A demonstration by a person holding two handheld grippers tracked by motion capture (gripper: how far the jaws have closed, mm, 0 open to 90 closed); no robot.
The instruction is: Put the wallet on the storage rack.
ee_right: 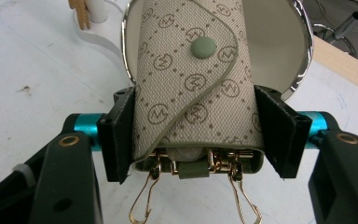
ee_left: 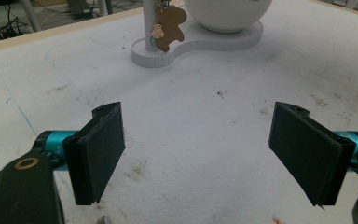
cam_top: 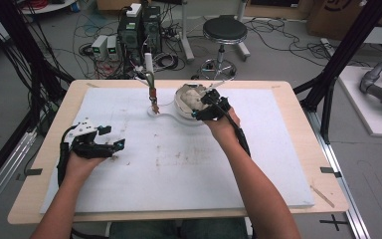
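Jaws of our right hand-held gripper (ee_right: 200, 135) clamp a key pouch (ee_right: 196, 79) by its sides, gold hooks (ee_right: 242, 198) dangling, at the mouth of a white bowl (ee_right: 270, 51). Beside it stands a post (cam_top: 149, 67) with a hanging charm (ee_left: 169, 25). Our left hand-held gripper (ee_left: 198, 147) rests open on the worktop (cam_top: 179, 164).

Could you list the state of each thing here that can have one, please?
Key case: flap snapped shut, gold hooks hanging out, clamped over the bowl.
Right gripper: shut on the key case.
Left gripper: open, nothing between its jaws.
Bowl: upright on its stand.
Keychain: hanging from the post.
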